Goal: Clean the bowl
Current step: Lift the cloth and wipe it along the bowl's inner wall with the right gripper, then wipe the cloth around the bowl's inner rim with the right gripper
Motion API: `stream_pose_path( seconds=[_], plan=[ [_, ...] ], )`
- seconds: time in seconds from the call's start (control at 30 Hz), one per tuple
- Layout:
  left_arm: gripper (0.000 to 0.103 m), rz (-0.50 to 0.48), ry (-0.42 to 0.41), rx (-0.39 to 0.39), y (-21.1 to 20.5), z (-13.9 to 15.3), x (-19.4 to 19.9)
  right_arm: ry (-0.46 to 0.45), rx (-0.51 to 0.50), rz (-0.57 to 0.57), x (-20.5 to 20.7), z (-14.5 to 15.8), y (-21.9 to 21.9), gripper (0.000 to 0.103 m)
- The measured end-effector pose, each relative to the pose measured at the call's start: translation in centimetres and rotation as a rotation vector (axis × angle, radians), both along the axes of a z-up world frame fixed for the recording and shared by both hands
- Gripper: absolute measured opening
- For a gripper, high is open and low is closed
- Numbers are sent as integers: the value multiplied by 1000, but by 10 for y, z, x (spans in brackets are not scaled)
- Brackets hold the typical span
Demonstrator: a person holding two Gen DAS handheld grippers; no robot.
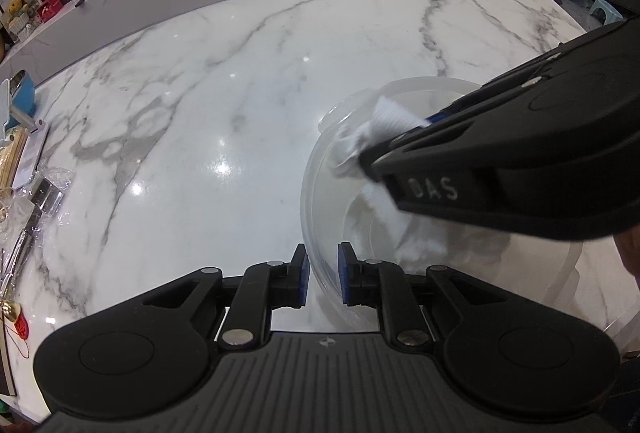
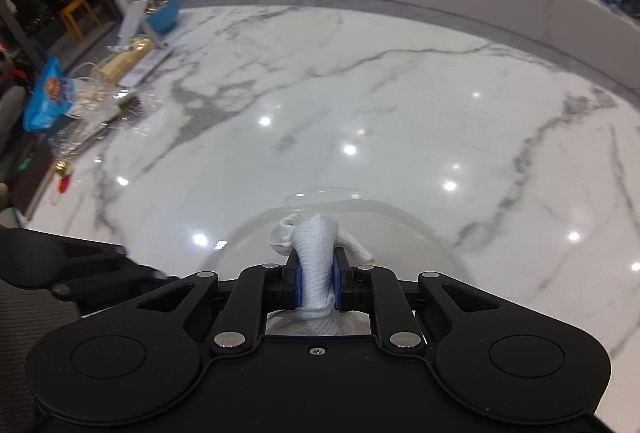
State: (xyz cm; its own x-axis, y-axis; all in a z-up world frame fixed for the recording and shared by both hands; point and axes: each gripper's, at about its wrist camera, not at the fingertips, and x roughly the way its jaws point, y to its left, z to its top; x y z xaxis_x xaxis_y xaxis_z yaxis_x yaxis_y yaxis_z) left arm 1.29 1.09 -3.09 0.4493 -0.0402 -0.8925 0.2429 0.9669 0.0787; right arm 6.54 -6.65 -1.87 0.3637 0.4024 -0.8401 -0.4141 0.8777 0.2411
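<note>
Bowl (image 1: 400,233) on the desk (image 1: 240,93), its near rim between the left tool (image 1: 323,275) fingers; cloth (image 1: 384,129) inside the bowl, clamped in the right tool (image 2: 317,279).

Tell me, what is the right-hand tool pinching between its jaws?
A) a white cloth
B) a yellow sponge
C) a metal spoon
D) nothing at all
A: the right gripper has its jaws closed on a bunched white cloth, which it holds inside the clear bowl that the left gripper grips by the rim.
</note>
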Motion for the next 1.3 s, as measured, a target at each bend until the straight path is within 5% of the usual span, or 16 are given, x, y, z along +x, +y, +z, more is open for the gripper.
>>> stream_pose_path(
  seconds=[0.17,0.77,1.3],
  plan=[
    [12,-5,-12,26,-4,0,0,29,31,4,-1,-1,0,12],
    [12,0,-18,35,-7,1,-2,-61,-105,-143,-3,9,-35,12],
    [12,5,-18,32,-4,0,3,-32,-184,-104,-32,8,-47,12]
  ],
)
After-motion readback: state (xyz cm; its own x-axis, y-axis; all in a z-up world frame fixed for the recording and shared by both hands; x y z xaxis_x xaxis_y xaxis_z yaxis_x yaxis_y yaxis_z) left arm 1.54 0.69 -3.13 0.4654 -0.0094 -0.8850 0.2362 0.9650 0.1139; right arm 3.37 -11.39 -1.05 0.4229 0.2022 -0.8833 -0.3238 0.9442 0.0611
